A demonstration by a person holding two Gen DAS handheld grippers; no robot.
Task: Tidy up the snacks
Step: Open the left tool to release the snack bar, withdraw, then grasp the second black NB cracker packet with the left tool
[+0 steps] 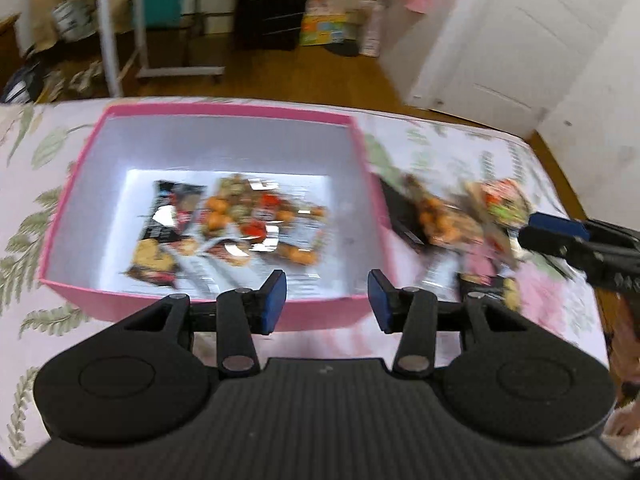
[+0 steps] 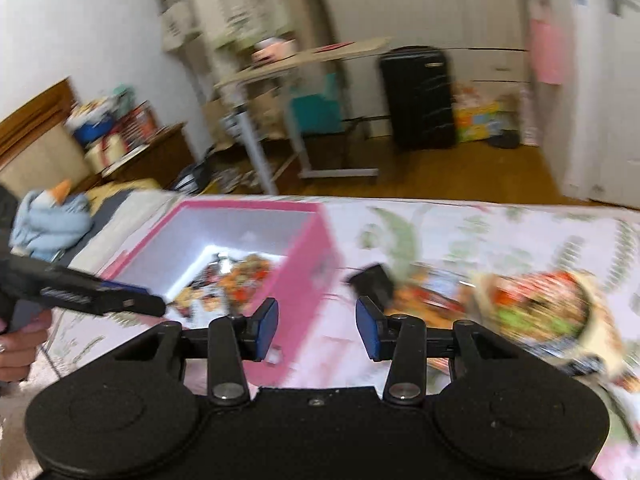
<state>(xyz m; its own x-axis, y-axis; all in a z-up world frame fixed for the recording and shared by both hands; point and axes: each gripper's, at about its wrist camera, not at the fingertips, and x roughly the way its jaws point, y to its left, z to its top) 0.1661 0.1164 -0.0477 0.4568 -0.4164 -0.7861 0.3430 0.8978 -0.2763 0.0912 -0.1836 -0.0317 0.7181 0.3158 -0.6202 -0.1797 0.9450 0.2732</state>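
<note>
A pink box (image 1: 100, 292) with a white inside sits on the floral bedspread; it also shows in the right wrist view (image 2: 308, 264). Several snack packets (image 1: 236, 220) lie in it. More snack packets (image 1: 460, 220) lie on the bed to its right; the right wrist view shows them (image 2: 532, 312) blurred. My left gripper (image 1: 327, 300) is open and empty above the box's near wall. My right gripper (image 2: 317, 328) is open and empty, between the box and the loose packets. Its fingers (image 1: 560, 228) reach in from the right beside the loose packets.
The floral bedspread (image 1: 40, 160) covers the bed. A blue soft toy (image 2: 52, 216) lies at the bed's left. Beyond the bed are a wooden floor, a rolling table (image 2: 280, 68), a black suitcase (image 2: 420, 96) and white doors (image 1: 520, 40).
</note>
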